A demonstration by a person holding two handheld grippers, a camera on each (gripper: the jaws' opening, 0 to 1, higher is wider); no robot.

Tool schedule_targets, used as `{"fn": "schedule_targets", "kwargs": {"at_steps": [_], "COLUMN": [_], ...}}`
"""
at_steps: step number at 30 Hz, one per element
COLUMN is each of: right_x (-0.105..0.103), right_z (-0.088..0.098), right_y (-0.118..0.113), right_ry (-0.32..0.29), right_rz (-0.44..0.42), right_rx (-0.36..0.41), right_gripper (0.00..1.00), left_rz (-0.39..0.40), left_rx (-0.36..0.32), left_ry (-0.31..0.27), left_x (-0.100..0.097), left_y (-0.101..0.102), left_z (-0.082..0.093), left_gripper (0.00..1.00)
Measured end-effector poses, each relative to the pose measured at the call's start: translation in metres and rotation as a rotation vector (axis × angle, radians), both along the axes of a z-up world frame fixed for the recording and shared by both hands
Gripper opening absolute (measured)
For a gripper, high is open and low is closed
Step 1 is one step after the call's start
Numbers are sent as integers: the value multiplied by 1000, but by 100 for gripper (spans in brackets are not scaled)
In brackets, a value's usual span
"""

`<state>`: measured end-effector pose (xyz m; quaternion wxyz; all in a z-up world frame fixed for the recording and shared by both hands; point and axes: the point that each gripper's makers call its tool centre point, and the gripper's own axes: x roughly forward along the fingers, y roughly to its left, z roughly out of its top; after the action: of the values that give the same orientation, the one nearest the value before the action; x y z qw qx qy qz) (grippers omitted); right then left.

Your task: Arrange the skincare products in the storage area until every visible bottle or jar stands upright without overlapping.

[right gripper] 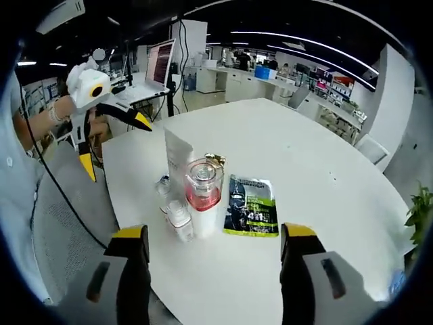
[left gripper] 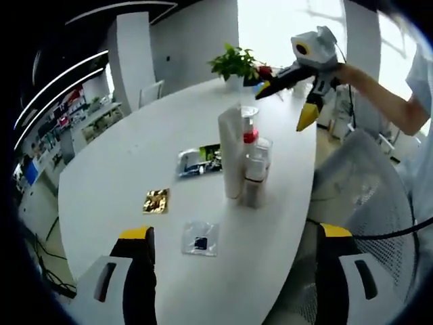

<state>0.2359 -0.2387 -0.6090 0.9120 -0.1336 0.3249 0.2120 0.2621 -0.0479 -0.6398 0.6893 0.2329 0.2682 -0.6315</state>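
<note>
1. Clustered upright near the middle of the white oval worktop (left gripper: 115, 183): one tall white squeeze tube (left gripper: 231, 152), one clear pump bottle with a red collar and pink contents (right gripper: 203, 193), and two small clear bottles, one (right gripper: 178, 220) just beside the pump bottle, the other (right gripper: 163, 186) behind it near the tube.
2. Flat on the worktop: three packets, namely one green-and-silver sachet (right gripper: 252, 206) just beside the cluster, one gold foil square (left gripper: 156, 201), and one clear plastic pouch with a dark square inside (left gripper: 201, 238).
3. Large white digits on the green-and-silver sachet, seemingly "411"; rest of the print too small to read. No legible writing on the tube or bottles.
4. Left gripper (left gripper: 233, 237), yellow-tipped and black, spread wide, holding nothing, low over the near edge with the clear pouch between its jaws.
5. Right gripper (right gripper: 215, 237), likewise spread wide, holding nothing, the bottle cluster just ahead of it.
6. One potted green plant (left gripper: 234, 64) at the far end of the worktop; one open laptop (right gripper: 159, 68) on a desk beyond.
</note>
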Motion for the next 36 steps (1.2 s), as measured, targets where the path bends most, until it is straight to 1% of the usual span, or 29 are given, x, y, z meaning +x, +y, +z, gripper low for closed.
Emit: {"fn": "schedule_targets", "kwargs": {"at_steps": [2,4,5,7,8,11,14,16,18,19,21,24,25,26,27,28,29,30,31,33,35,36], "right_x": [2,5,7,9,10,16,24,30,36,38,43,51,55,56,59,62,65,64,65,71,76,77], "right_z": [-5,-10,-12,-17,-20,-28,-36,-40,-46,-48,-53,-65,-70,-73,-77,-78,-81,-81,-84,-89,-93,-97], "right_y": [-6,-10,-12,-16,-17,-22,-28,-32,-36,-38,-41,-48,-51,-53,-57,-59,-64,-62,-64,-69,-72,-72], "right_ry": [13,20,22,37,40,54,64,70,83,92,102,131,138,146,153,150,150,151,157,164,169,186], "right_rz": [-13,-23,-29,-40,-40,-49,-53,-58,-65,-68,-65,-78,-81,-86,-96,-99,-111,-117,-132,-144,-160,-163], "right_rx": [14,32,41,49,50,70,79,88,99,105,107,116,116,119,124,125,130,133,144,160,184,198], "right_gripper": [70,67,66,63,60,55,49,45,44,43,38,35,33,32,32,31,29,28,27,26,25,25], "left_rz": [-17,-34,-55,-56,-52,-23,21,27,63,62,79,127,138,180,187,210,235,262,271,280,293,295], "left_rx": [13,11,6,-13,-20,7,16,9,1,-9,25,4,-7,-44,-56,-95,-108,-132,-150,-147,-160,-167], "left_ry": [19,38,86,151,170,176,212,216,227,212,216,222,223,200,192,207,237,257,266,287,324,353], "left_x": [-5,-9,-15,-19,-19,-9,-2,4,14,19,29,47,51,62,65,71,74,79,84,90,94,94], "left_y": [-3,-6,-9,-14,-17,-21,-26,-31,-37,-40,-42,-50,-52,-58,-59,-65,-67,-72,-75,-81,-90,-96], "left_z": [-7,-14,-19,-26,-29,-46,-57,-60,-64,-66,-74,-77,-76,-71,-70,-65,-64,-63,-62,-64,-67,-69], "left_gripper": [84,78,72,60,57,51,40,34,31,30,27,23,20,17,15,13,12,12,11,10,10,11]}}
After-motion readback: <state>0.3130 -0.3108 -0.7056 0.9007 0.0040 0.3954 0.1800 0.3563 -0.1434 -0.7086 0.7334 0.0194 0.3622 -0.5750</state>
